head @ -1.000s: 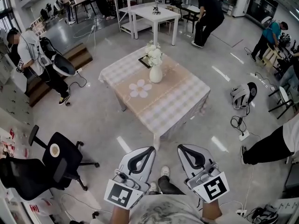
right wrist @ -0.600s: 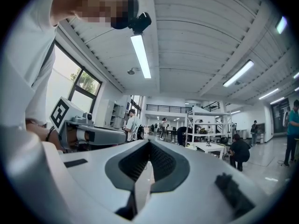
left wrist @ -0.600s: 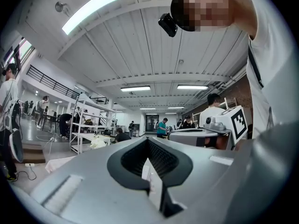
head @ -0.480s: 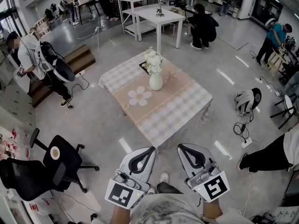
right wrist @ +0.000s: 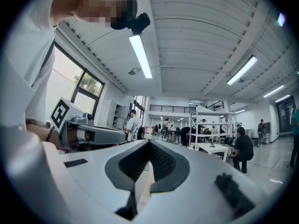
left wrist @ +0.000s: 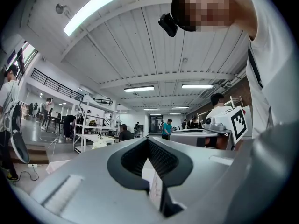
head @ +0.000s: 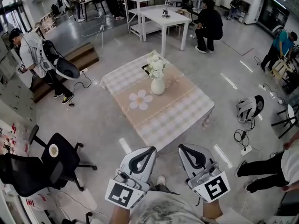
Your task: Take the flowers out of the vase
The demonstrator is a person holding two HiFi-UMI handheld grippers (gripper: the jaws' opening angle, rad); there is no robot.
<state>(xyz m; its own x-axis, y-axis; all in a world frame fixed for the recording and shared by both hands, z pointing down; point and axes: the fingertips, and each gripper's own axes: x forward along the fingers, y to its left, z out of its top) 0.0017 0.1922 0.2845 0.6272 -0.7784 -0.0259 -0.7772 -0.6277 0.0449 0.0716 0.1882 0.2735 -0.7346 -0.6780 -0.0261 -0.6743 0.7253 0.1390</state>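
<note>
Flowers [head: 155,63] stand in vase [head: 157,86], far from left gripper [head: 150,150] and right gripper [head: 182,148], both level, clenched, empty

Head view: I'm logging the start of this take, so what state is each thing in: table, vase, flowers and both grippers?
table: covered by a checked cloth.
vase: upright on the table, near its middle.
flowers: white, standing in the vase, not yet taken out.
left gripper: shut, empty, short of the table.
right gripper: shut, empty, beside the left gripper.
</note>
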